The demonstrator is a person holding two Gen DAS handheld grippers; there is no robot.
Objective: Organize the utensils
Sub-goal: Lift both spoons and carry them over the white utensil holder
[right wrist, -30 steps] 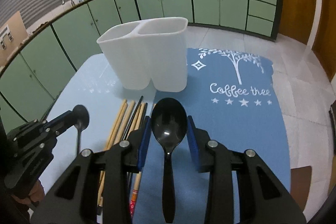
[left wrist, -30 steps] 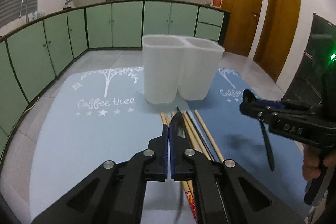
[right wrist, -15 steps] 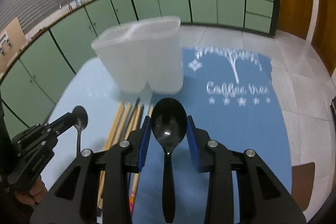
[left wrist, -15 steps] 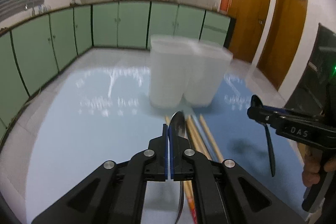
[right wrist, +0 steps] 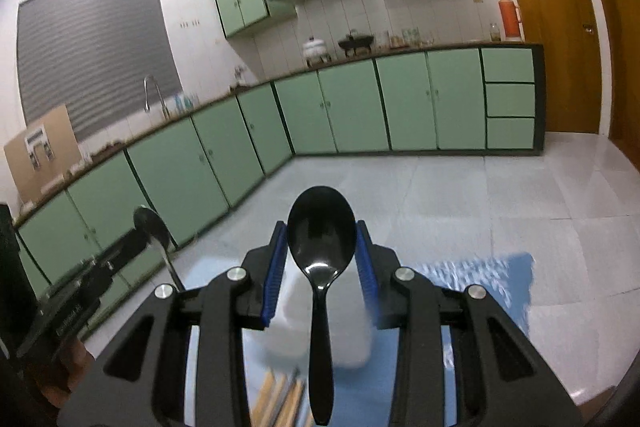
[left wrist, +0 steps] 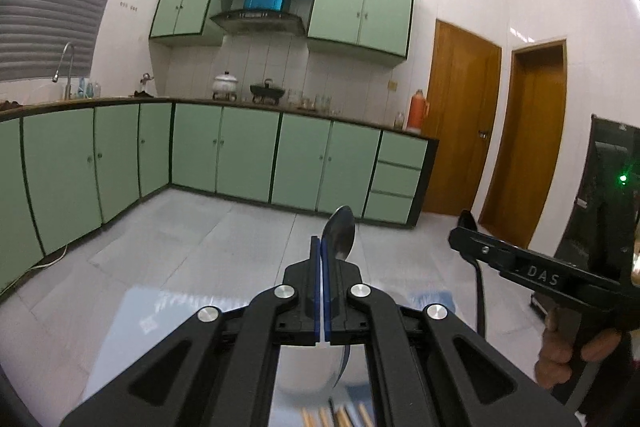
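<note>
At centre frame, left gripper pinching metal spoon; right gripper pinching black spoon; neither binned; chopsticks left below.

blue-covered desk, mostly hidden under the two cameras

a light blue cloth with a faint white print covered the desk; in the right wrist view its far right edge ended against the pale tiled floor. a white plastic container stood on the cloth, blurred and largely hidden, so its compartments could not be told apart. just on the near side of it lay a bundle of wooden chopsticks side by side, a darker stick among them; only their far ends showed at the bottom of the left wrist view. whether they touched the container could not be told.
</note>
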